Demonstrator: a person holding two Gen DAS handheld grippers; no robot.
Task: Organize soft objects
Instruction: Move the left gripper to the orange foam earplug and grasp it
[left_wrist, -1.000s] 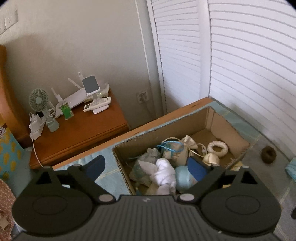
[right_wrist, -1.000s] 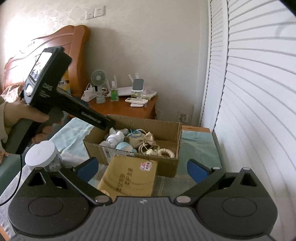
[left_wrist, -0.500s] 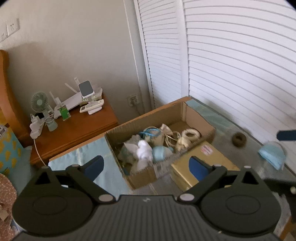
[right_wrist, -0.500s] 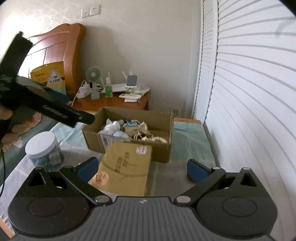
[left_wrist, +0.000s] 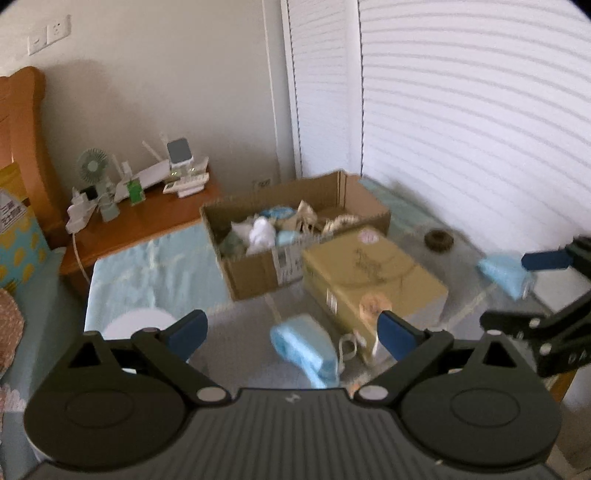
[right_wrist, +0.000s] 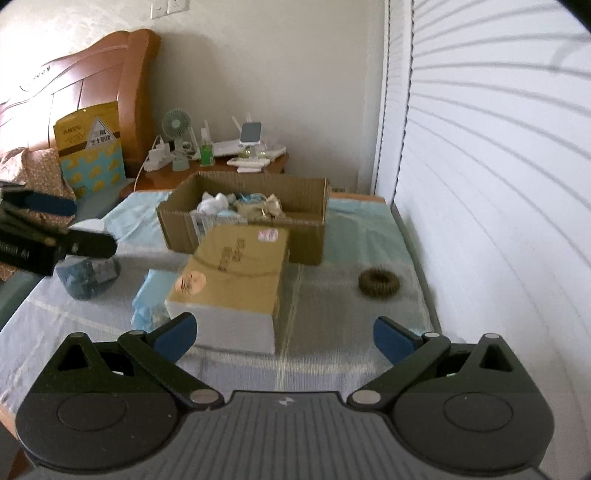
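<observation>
Both grippers wide & empty; I'd drop the left gripper (left_wrist: 291, 330) so the blue cloth (left_wrist: 304, 349) sits btwn its fingers, then carry it to the box (left_wrist: 295, 236)

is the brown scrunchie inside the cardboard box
No, the brown scrunchie lies on the checked cloth outside the open cardboard box, off to its right, nearer the shutters.

Corrugated brown cardboard box (right_wrist: 243, 218) holds soft cloth bits, the yellow carton (right_wrist: 236, 269) looks smooth matt paperboard, and the nightstand (left_wrist: 147, 221) is glossy wood.
</observation>
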